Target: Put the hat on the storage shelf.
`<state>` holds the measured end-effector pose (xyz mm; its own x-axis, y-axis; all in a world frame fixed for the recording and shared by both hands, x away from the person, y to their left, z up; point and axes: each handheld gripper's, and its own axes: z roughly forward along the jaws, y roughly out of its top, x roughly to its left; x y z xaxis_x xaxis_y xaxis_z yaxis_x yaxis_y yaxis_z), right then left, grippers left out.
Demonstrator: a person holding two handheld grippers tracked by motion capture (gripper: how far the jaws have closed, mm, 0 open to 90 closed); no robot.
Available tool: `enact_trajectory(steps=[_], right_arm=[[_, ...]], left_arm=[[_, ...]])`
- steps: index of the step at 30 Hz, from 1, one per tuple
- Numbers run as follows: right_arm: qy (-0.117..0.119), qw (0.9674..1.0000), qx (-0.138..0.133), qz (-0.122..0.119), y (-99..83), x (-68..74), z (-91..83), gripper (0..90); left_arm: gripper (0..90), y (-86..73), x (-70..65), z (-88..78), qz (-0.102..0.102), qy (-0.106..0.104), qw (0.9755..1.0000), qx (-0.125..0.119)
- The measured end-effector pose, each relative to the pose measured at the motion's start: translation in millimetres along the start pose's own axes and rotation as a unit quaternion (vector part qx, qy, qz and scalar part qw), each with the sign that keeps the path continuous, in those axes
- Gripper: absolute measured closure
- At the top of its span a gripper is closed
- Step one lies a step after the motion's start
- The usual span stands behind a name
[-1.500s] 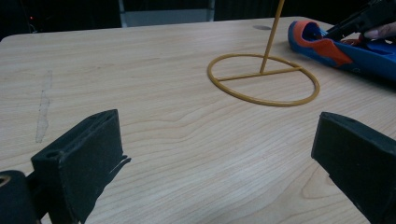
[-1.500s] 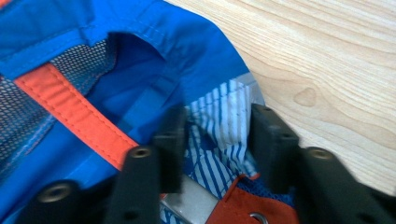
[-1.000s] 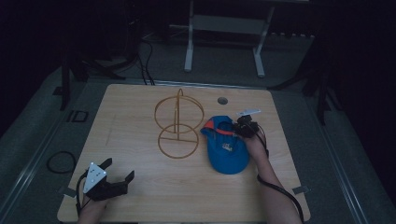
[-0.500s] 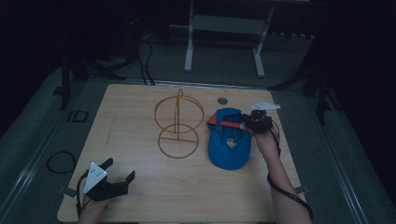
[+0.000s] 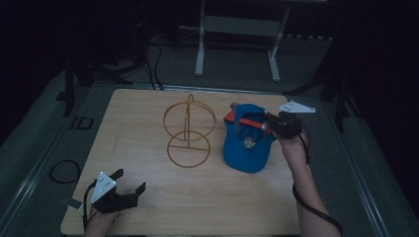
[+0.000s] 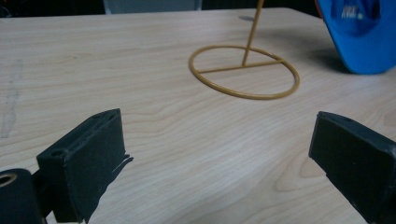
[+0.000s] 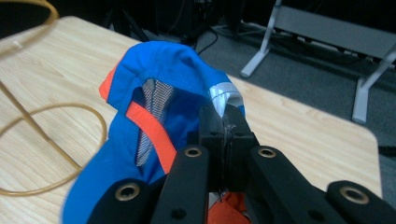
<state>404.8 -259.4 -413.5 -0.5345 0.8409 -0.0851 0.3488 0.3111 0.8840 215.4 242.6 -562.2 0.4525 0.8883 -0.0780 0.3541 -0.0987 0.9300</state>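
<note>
Here, cap: a blue cap (image 5: pixel 245 145) with orange trim hangs from the right gripper (image 5: pixel 269 127), its crown lifted and its brim low toward the table (image 5: pixel 148 113); whether the brim touches the wood cannot be told.
Right jaws: pressed together on the cap's back rim (image 7: pixel 223 100), beside a grey tab; the blue cloth (image 7: pixel 163 84) spreads ahead of and to the left of the tips in the right gripper view.
Beyond the right jaws: bare wood runs ahead to the table's far corner (image 7: pixel 364 135), with dark floor and a grey metal frame (image 7: pixel 322 28) past it.
Stand: a gold wire stand (image 5: pixel 189 131), a round base with an upright ring on a post, sits just beside the cap on the side away from the right hand (image 5: pixel 295 148); in the right gripper view its wire (image 7: pixel 51 116) curves at the left edge.
Left jaws: the left gripper (image 5: pixel 129 183) rests near the table's near edge with its jaws wide apart and nothing between them.
Ahead of the left jaws: open wood (image 6: pixel 187 140) lies between and beyond the pads (image 6: pixel 88 158); the stand's base ring (image 6: pixel 243 72) is well ahead, the cap's brim (image 6: pixel 359 37) farther off to the upper right.
Open room: the widest bare stretch lies between the left gripper and the stand.
</note>
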Motion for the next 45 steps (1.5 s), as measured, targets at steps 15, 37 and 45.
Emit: enact_trajectory(steps=[15, 37, 45], right_arm=[[-0.008, 0.9985, -0.048, -0.024, 30.0, 5.2, -60.4, 88.9], [0.018, 0.995, -0.092, -0.033, 31.7, 30.3, -108.1, 88.9], [0.021, 0.9954, -0.089, -0.03, 26.9, 32.5, -106.5, 88.9]], left_arm=[[3.5, 27.5, -14.3, -9.5, -0.025, -0.012, 0.9995, 0.013], [5.9, 133.8, -77.7, -2.2, 0.064, -0.088, 0.994, -0.011], [6.5, 165.1, -103.7, 26.2, 0.098, -0.109, 0.9891, -0.01]])
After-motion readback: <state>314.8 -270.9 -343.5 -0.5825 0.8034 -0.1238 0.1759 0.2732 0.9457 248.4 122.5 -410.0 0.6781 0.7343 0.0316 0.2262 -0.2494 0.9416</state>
